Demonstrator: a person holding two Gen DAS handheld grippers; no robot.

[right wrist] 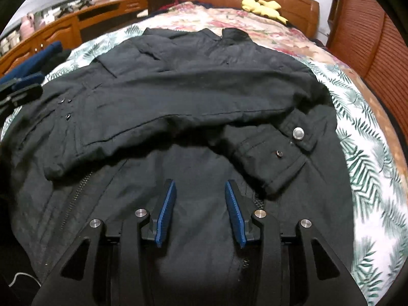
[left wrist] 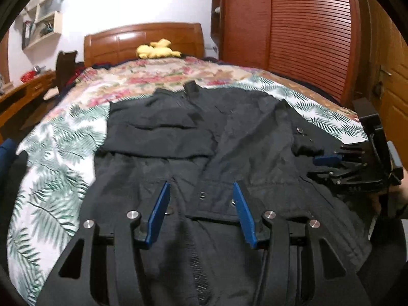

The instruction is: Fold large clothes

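A large black jacket (left wrist: 229, 137) lies front-up on the bed, collar (right wrist: 236, 34) at the far end. One sleeve (right wrist: 191, 97) is laid across the chest, its cuff with a silver snap (right wrist: 298, 134) on the right. My left gripper (left wrist: 201, 186) hovers over the jacket's lower front, blue pads apart with nothing pinched. My right gripper (right wrist: 200, 182) is open just above the hem area beside the zipper (right wrist: 76, 193), nothing between its pads. Each gripper shows in the other's view: the right gripper (left wrist: 323, 168) at the jacket's right edge, the left gripper (right wrist: 28, 86) at its left edge.
The bed carries a leaf-print sheet (left wrist: 58, 158) and a floral quilt (left wrist: 163, 74). A yellow plush toy (left wrist: 156, 48) lies by the wooden headboard (left wrist: 142, 40). A louvred wardrobe (left wrist: 306, 30) stands on the right, a wooden desk (right wrist: 58, 28) on the left.
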